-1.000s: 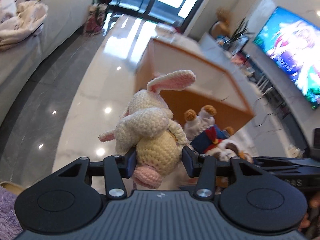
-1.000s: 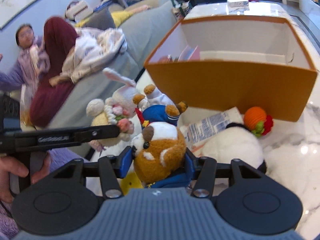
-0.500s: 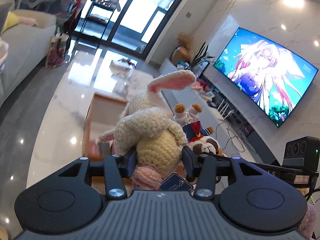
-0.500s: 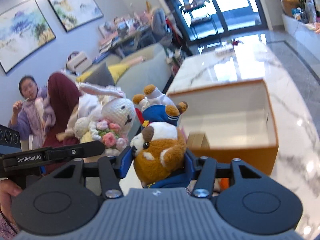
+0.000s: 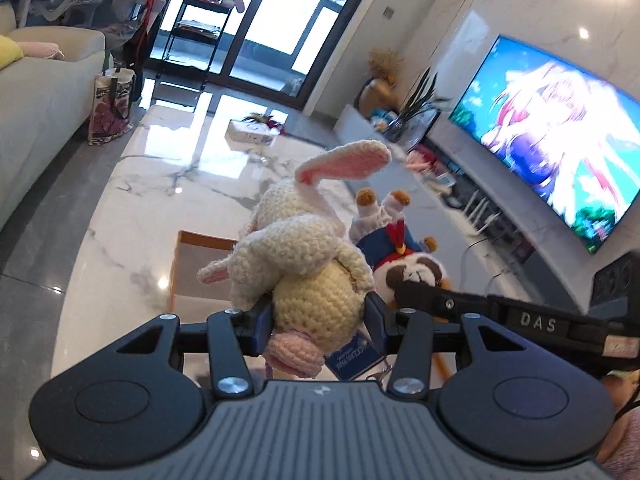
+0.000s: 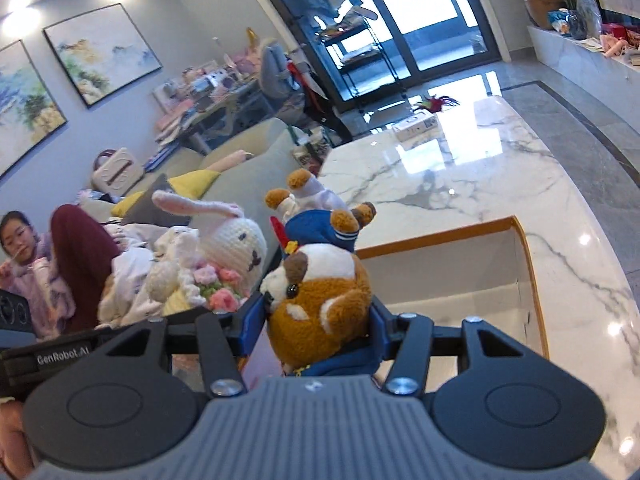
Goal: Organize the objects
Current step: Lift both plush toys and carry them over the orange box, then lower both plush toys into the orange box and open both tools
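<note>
Crocheted rabbit (image 5: 308,264): cream-white head and limbs, pale yellow body, pink inner ear and pink foot; in the right wrist view it carried pink and green crocheted flowers. Plush dog (image 6: 320,300): tan-brown with white muzzle and crown, dark brown ear patch, blue sailor top with white stripes, red neckerchief, white trousers, tan paws. Box (image 6: 472,280): orange rim, white inside. Worktop (image 6: 460,176): glossy white marble with grey veining. Left claw (image 5: 318,320): black arms, dark blue pads, grey ribbed body. Right claw (image 6: 318,320): same colours. Sofa (image 5: 36,92) beyond the box: pale grey-green, with a yellow cushion.
</note>
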A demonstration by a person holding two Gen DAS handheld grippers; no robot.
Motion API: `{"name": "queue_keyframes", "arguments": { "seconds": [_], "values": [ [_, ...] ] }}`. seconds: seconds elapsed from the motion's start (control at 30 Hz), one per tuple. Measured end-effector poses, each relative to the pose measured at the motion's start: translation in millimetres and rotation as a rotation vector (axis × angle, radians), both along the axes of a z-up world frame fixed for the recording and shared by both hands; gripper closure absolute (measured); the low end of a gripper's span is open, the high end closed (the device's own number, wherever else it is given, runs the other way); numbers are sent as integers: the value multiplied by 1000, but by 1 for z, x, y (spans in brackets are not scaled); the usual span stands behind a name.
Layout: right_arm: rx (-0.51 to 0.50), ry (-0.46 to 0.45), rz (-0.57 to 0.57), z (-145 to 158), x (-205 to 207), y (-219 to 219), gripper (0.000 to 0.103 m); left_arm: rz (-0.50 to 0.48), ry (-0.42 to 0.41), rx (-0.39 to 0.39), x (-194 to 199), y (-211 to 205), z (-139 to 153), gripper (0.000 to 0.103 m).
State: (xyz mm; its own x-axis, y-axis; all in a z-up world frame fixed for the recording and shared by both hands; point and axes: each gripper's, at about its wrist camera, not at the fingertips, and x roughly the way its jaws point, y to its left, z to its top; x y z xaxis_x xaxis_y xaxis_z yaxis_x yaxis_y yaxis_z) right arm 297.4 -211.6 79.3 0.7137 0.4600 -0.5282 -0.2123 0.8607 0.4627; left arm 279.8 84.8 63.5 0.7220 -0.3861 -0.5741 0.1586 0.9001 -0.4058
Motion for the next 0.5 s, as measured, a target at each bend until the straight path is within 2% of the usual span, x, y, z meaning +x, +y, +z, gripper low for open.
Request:
{"name": "queue_keyframes", "arguments": {
  "seconds": [0.13, 0.27, 0.37, 0.5],
  "values": [
    [-73, 12, -38, -15, 34, 11, 48, -11, 23, 77, 24, -8, -19, 48],
    [-127, 67, -58, -41, 58, 23, 48, -20, 48, 170, 35, -17, -43, 48],
    [-111, 109, -52, -60, 72, 30, 48, -24, 75, 194, 39, -18, -58, 48],
    [-120, 133, -18, -75, 81, 39, 48, -39, 113, 165, 41, -13, -70, 48]
  ]
}}
